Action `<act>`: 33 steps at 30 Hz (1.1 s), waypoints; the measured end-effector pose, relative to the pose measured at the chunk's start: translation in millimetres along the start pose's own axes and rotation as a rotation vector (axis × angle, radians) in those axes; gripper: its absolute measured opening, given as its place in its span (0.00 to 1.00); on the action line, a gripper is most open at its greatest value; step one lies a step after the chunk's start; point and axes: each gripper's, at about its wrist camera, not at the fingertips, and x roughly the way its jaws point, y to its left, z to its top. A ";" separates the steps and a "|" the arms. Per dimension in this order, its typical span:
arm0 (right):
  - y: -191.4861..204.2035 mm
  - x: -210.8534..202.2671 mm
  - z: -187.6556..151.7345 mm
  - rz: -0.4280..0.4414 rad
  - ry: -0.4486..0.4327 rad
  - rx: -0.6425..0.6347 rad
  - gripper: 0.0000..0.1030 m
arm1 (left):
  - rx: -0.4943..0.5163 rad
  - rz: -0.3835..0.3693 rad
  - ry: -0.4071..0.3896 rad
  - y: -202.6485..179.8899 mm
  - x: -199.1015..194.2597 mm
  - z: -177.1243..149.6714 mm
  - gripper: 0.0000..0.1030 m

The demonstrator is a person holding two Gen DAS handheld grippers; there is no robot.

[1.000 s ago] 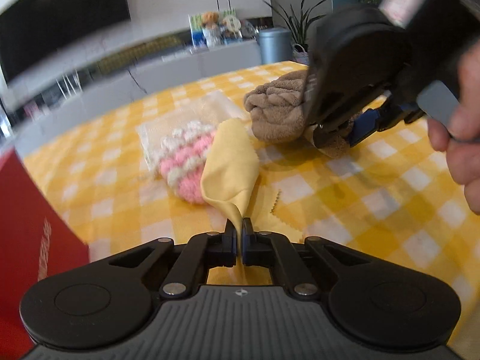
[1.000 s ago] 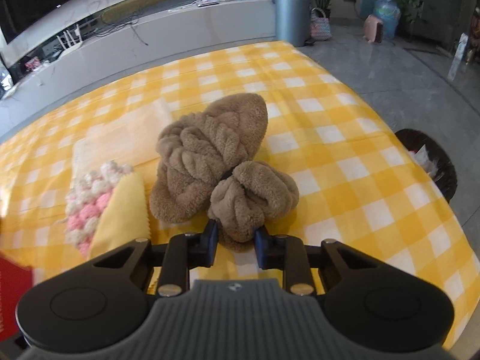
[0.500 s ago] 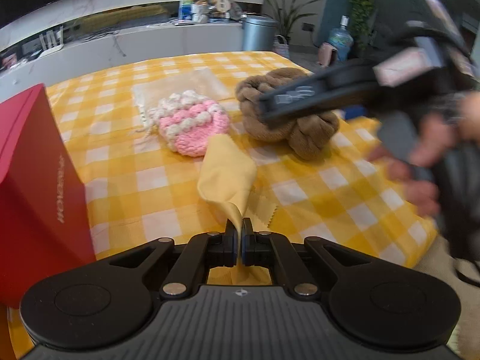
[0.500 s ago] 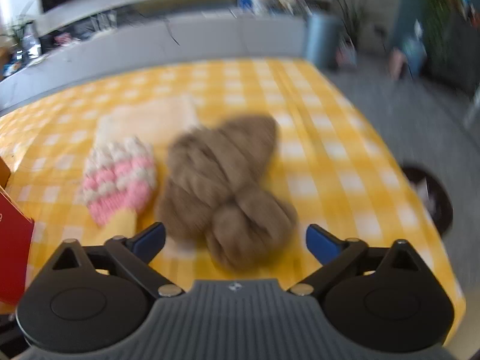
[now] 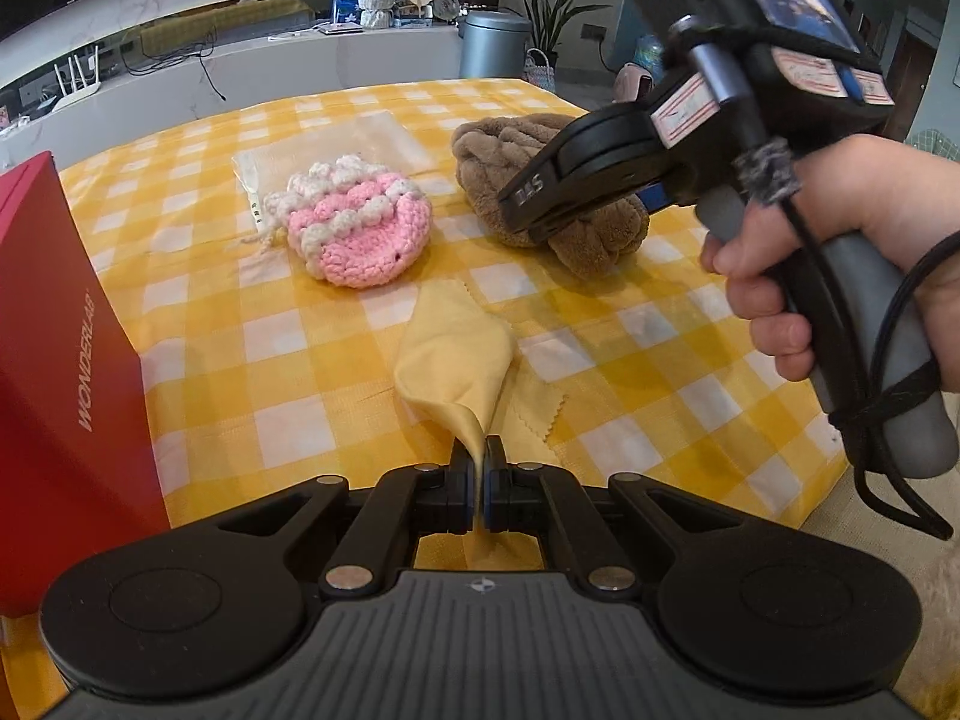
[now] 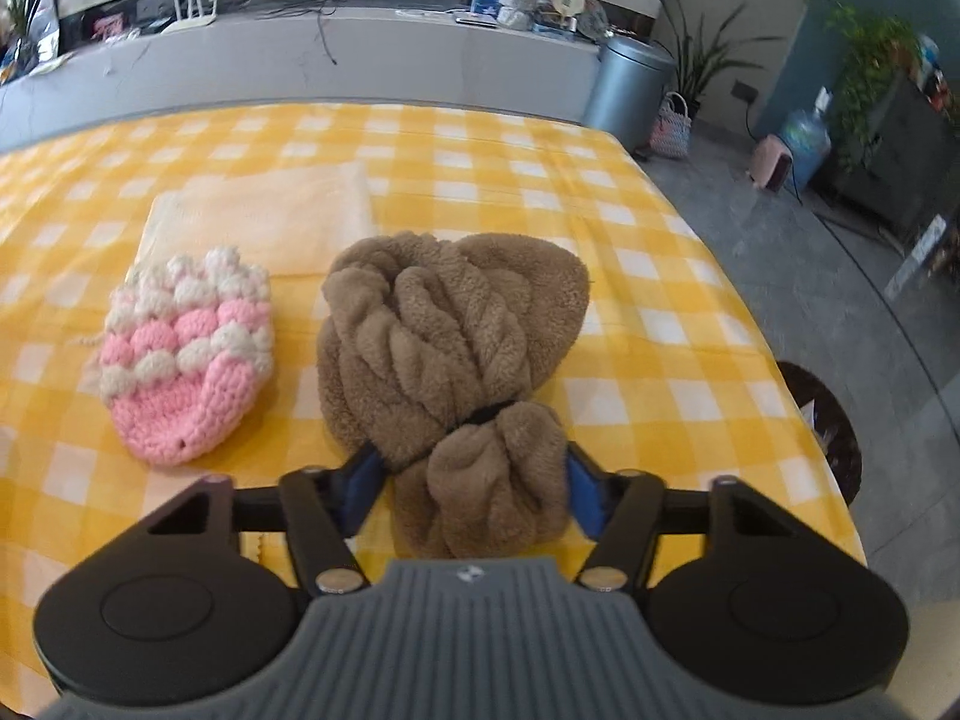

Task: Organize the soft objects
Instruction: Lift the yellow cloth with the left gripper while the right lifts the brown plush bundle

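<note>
Table [image 5: 630,324]: yellow check cloth, all soft items on it. Red box [image 5: 54,360]: upright at your left edge.

Brown towel [image 6: 444,348]: plush bundle, mid-table. A second ago you pinched its near lobe, then let go wide; your right gripper [image 6: 474,480] is now closing again, blue pads flanking the lobe, pressing not evident. Likely a re-grip for a fuller hold.

Pink mitt [image 6: 186,360]: knitted, just left of the towel, untouched.

Yellow cloth [image 5: 456,348]: one corner clamped in your left gripper [image 5: 480,480], as before; the rest trails on the table.
</note>
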 end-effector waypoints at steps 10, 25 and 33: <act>-11.7 -30.5 -0.2 0.104 -0.059 0.116 0.47 | 0.003 0.027 -0.083 -4.7 -28.8 10.3 0.03; -38.2 -62.5 5.5 0.175 -0.161 0.333 0.33 | -0.039 0.047 -0.231 9.6 -104.6 53.4 0.03; -36.3 -93.7 10.1 0.249 -0.259 0.402 0.32 | -0.030 0.185 -0.413 36.6 -189.5 90.0 0.03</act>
